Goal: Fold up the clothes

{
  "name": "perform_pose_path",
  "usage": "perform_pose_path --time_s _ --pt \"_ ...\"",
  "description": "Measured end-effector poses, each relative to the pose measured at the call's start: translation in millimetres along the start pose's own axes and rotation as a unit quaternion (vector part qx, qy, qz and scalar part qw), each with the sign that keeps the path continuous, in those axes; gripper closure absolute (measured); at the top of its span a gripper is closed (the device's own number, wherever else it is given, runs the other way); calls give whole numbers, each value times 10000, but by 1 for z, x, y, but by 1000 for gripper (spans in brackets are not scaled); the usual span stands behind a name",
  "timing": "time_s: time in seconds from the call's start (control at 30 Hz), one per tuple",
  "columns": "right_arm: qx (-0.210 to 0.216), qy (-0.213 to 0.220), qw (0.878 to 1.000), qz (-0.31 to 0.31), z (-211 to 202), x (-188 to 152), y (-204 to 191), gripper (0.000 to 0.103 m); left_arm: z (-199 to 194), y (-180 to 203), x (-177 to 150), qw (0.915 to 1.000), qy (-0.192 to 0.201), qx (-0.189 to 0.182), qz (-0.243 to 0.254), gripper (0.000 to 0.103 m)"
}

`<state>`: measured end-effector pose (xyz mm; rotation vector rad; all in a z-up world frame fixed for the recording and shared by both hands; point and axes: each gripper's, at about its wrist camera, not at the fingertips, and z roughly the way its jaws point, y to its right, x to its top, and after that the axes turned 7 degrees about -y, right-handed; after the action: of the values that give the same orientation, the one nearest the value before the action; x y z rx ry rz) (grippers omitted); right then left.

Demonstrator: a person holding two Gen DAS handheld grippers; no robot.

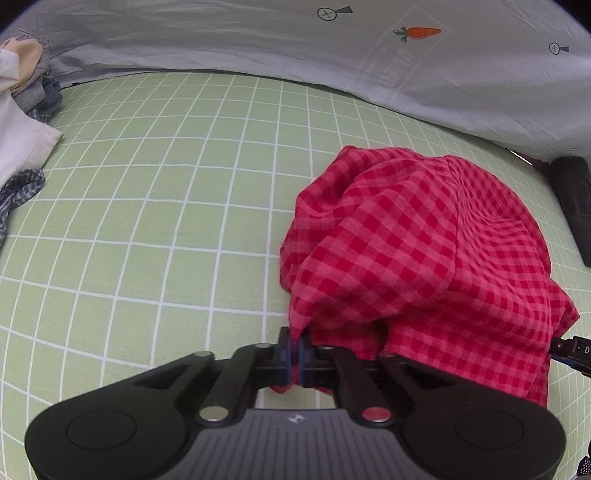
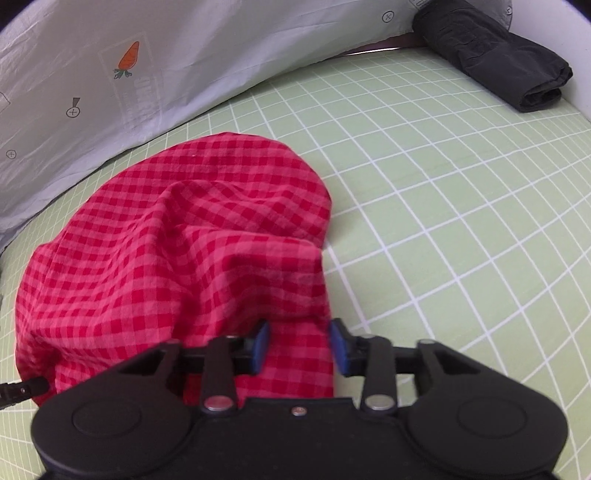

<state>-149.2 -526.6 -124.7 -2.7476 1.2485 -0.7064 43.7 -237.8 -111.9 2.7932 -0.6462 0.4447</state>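
While the left gripper (image 1: 295, 350) is pressed together on a corner of the red gingham garment (image 1: 413, 251), the cloth rises from the pinch and bunches into a rounded heap on the green grid-patterned bed sheet (image 1: 166, 206). Both blue pads (image 1: 286, 356) of this gripper meet with only the thin fold of fabric between them. Right gripper (image 2: 299, 347): spread, its 2 blue pads (image 2: 260, 345) standing apart on either side of a hanging edge of the same garment (image 2: 177, 251); cloth lies between the fingers, but the pads do not close on it. The garment sits near the middle of the bed, just short of the far edge, where a pale grey quilt (image 1: 332, 66) printed with a carrot (image 1: 419, 33) runs along the sheet. At the bed's far right corner lies a rolled black garment (image 2: 495, 55), well apart from the red one. At the far left edge, seen from the left wrist view, a pile of mixed clothes (image 1: 26, 92) rests on the sheet, with a white piece (image 1: 18, 144) and a blue plaid piece (image 1: 18, 192) spilling from it toward the near side. A black cable connector (image 2: 22, 391) shows at the lower left of the right wrist view, beside the red cloth.
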Motion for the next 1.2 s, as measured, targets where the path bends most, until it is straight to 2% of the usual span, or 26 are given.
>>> perform_pose_path --time_s 0.03,0.13,0.27,0.33,0.37,0.43,0.5,0.57,0.6,0.63,0.67,0.7,0.73,0.8,0.83,0.87,0.93,0.97,1.2 --pt "40 40 10000 -44 -2 2 -2 100 -4 0 3 9999 105 42 -5 102" --pt "134 438 9986 -267 -17 12 -11 101 -23 -9 17 9982 530 229 -183 103" --pt "376 1109 9921 -459 -60 26 -18 102 -75 -32 43 9895 1274 358 -578 103" --pt "502 1477 9860 -582 -93 25 -20 102 -115 -37 45 9837 1682 124 -621 103" --pt "564 1660 9824 -643 -109 25 -21 102 -128 -32 38 9831 1758 94 -502 103" --pt "426 1843 9784 -838 -132 15 -14 102 -153 -22 24 9819 1879 41 -256 102" --pt "120 1609 9819 -990 -128 2 -1 101 -148 -10 1 9890 1470 101 95 101" --pt "-278 780 9919 -959 -94 -12 20 101 -120 -8 -31 9978 654 102 84 94" --pt "-468 237 9950 -851 -74 -19 32 99 -104 -8 -45 9997 243 96 21 91" --pt "-627 -197 9955 -690 -58 -25 44 95 -89 -9 -58 9998 -155 97 -47 82" --pt "-706 -445 9951 -539 -50 -30 53 92 -80 -11 -68 9990 -399 158 -159 76" --pt "-675 -464 9955 -467 -50 -31 57 84 -81 -14 -69 9988 -365 179 -260 74" --pt "-612 -416 9964 -421 -52 -31 60 67 -82 -16 -70 9986 -330 200 -361 68" --pt "-437 -151 9980 -432 -59 -25 57 52 -83 -20 -72 9978 -253 245 -559 53" --pt "-387 -31 9982 -448 -60 -19 52 48 -87 -22 -67 9977 -134 283 -609 44" --pt "-353 79 9983 -464 -61 -12 46 46 -90 -24 -62 9973 -19 322 -653 40" --pt "-295 246 9983 -436 -59 0 40 36 -93 -27 -46 9970 161 419 -637 38" --pt "-266 325 9982 -417 -58 7 37 35 -94 -29 -38 9966 247 471 -626 36" --pt "-241 492 9978 -385 -33 42 18 26 -64 -31 29 9952 394 759 -475 34"
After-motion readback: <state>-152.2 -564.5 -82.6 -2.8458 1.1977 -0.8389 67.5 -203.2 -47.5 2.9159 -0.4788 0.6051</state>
